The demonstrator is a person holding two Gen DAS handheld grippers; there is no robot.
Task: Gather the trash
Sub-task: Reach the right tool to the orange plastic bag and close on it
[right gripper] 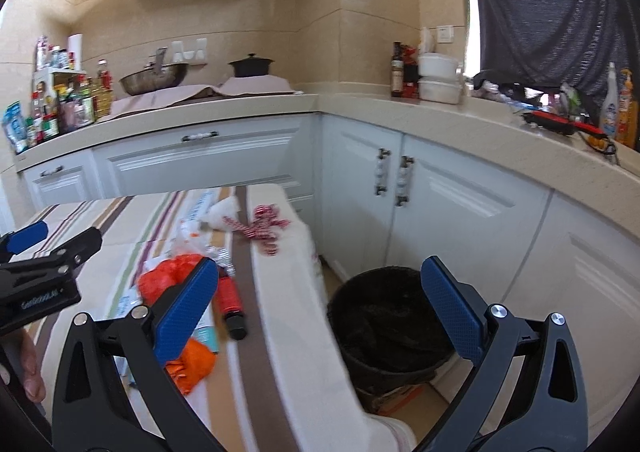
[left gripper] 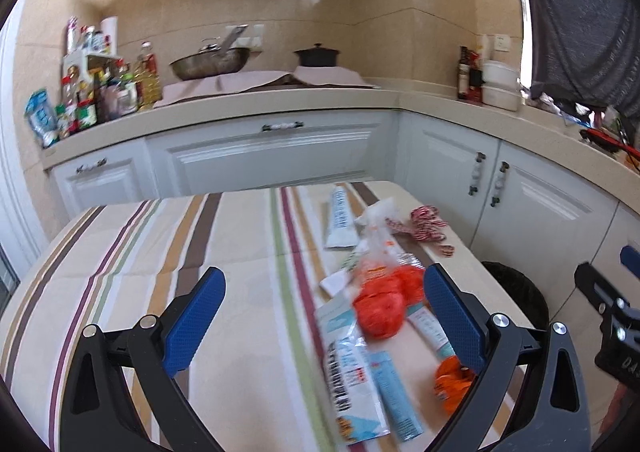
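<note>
We hold our left tongs [left gripper: 324, 316] over the table [left gripper: 168, 252], which has a striped cloth on it. The two blue fingers [left gripper: 196, 316] are wide apart and nothing is between them. The trash lies on the right part of the table, in a messy heap. There is an orange bag [left gripper: 380, 304] crumpled up in the middle of the heap. A flat pack with a bar code [left gripper: 352, 376] lies nearer to us, and a light blue tube [left gripper: 396, 392] is just beside it. A small orange wrapper [left gripper: 452, 382] sits close to the right finger of the left tongs. Farther back we see a white tube [left gripper: 340, 218], a clear bag [left gripper: 378, 222] and a red and white string [left gripper: 430, 226].

Our right tongs [right gripper: 320, 312] are past the right edge of the table, above a black bin [right gripper: 384, 328] on the floor. Their blue fingers are wide apart too, and they hold nothing. The bin has a dark bag in it and stands beside the white cupboards [right gripper: 460, 212]. From this side we also see a red and black stick [right gripper: 230, 302] on the table near the orange bag. The pictures are a bit blurry, so we cannot read the words on the packs.
</note>
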